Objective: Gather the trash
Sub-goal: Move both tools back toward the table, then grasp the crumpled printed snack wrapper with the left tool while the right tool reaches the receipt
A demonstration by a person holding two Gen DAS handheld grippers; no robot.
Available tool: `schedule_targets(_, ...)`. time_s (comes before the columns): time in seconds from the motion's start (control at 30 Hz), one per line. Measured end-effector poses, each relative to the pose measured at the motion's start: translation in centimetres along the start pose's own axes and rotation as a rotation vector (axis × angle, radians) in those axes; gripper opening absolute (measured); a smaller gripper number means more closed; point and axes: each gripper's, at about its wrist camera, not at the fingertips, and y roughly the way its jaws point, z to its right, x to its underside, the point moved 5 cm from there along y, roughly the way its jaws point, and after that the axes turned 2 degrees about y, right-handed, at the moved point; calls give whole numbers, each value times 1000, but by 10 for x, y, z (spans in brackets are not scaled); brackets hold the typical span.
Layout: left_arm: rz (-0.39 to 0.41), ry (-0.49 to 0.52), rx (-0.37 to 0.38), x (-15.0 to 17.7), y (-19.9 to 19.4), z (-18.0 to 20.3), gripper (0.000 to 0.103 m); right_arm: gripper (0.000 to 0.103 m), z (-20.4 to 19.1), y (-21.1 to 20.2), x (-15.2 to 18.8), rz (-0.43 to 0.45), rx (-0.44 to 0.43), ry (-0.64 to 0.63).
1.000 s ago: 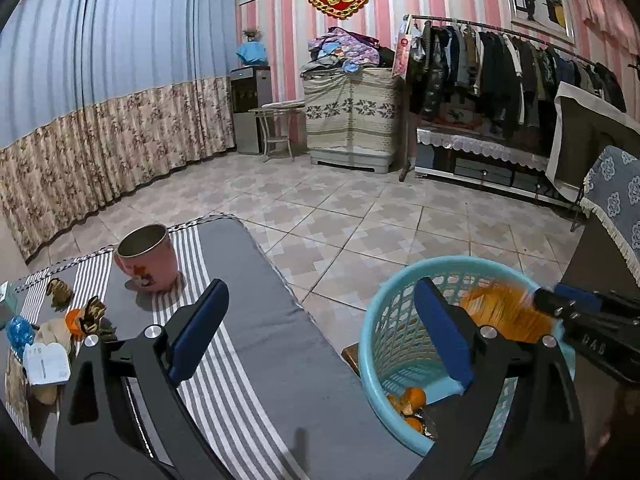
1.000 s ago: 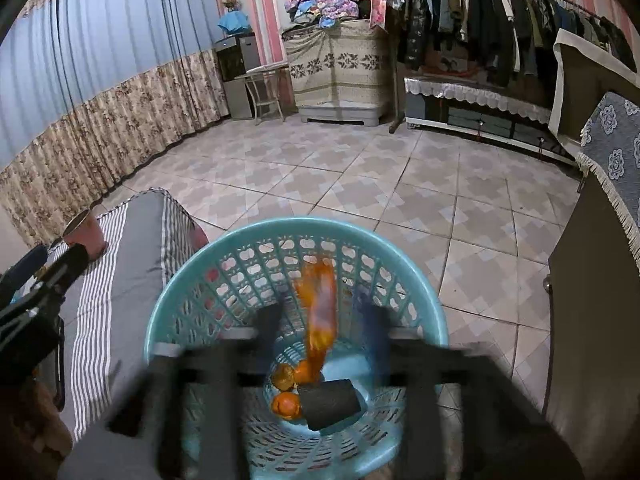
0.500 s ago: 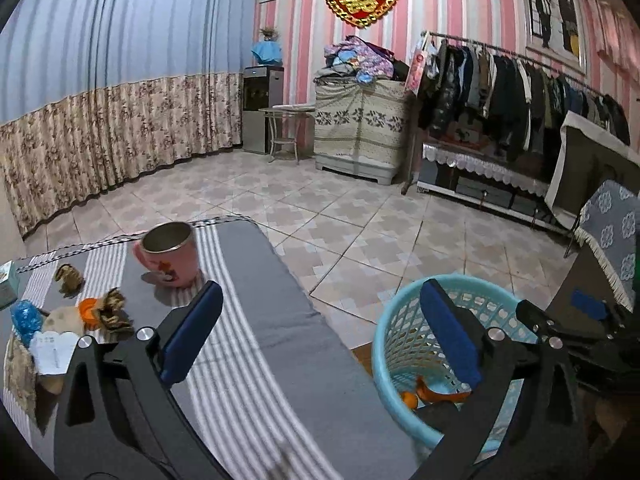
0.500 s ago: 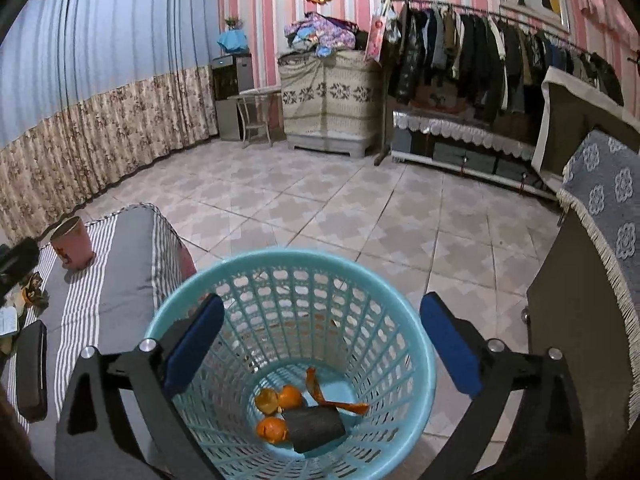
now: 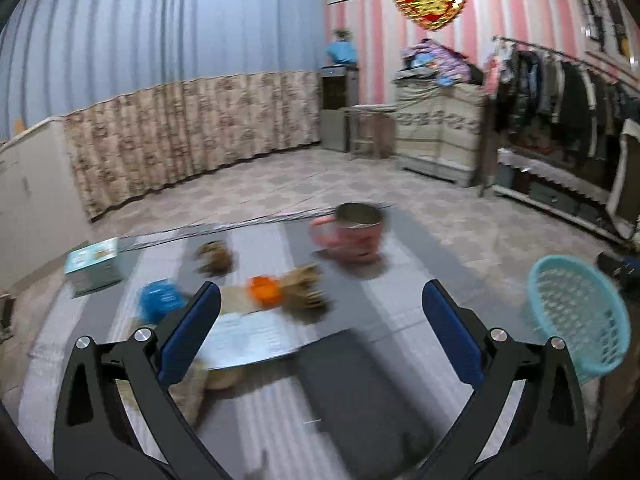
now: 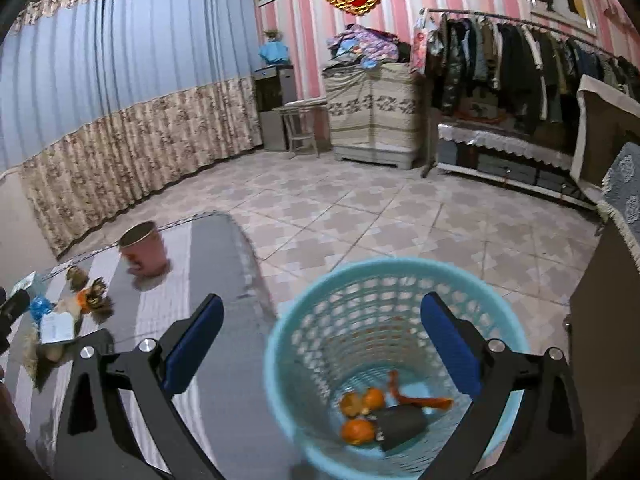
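Observation:
A light blue mesh basket stands on the floor beside the table and holds orange peels and a dark piece. It also shows in the left wrist view. My right gripper is open and empty above the basket's left rim. My left gripper is open and empty above the striped tablecloth. In front of it lie an orange scrap, brown husks, a blue wrapper and a white paper. The same trash shows at the left of the right wrist view.
A pink mug stands at the table's far edge. A small teal box sits at the far left. A clothes rack and a covered cabinet line the far wall across a tiled floor.
The orange peel dropped from my right gripper into the basket, and the gripper opened. My left gripper swung left from the basket towards the trash on the table.

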Motion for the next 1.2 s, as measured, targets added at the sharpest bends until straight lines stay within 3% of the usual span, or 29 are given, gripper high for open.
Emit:
schedule_targets(0.2, -85, -34, -85, 36, 16, -74, 97, 97, -35, 0, 15, -22, -19, -4)
schedule_targets(0.3, -138, -58, -82, 56, 22, -98, 97, 97, -61, -2, 26, -29, -27, -35)
schedule_targets(0.5, -210, -126, -33, 78, 30, -118, 97, 97, -106, 0, 47, -66, -55, -135)
schedule_targets(0.77, -311, -80, -33, 94, 52, -107, 96, 97, -138, -1, 66, -102, -65, -228)
schedule_targets(0.87, -345, -95, -24, 98, 57, -107, 80, 97, -147, -2, 70, -109, -80, -232)
schedule_targets(1.03, -338, -148, 11, 101, 54, -113, 60, 97, -159, -4, 77, -121, -103, -260)
schedule_targets(1.1, -329, -154, 17, 100, 52, -115, 39, 97, -165, -4, 79, -130, -126, -264)
schedule_targets(1.2, -318, -162, 33, 99, 48, -120, 20, 97, -180, -5, 80, -138, -164, -281)
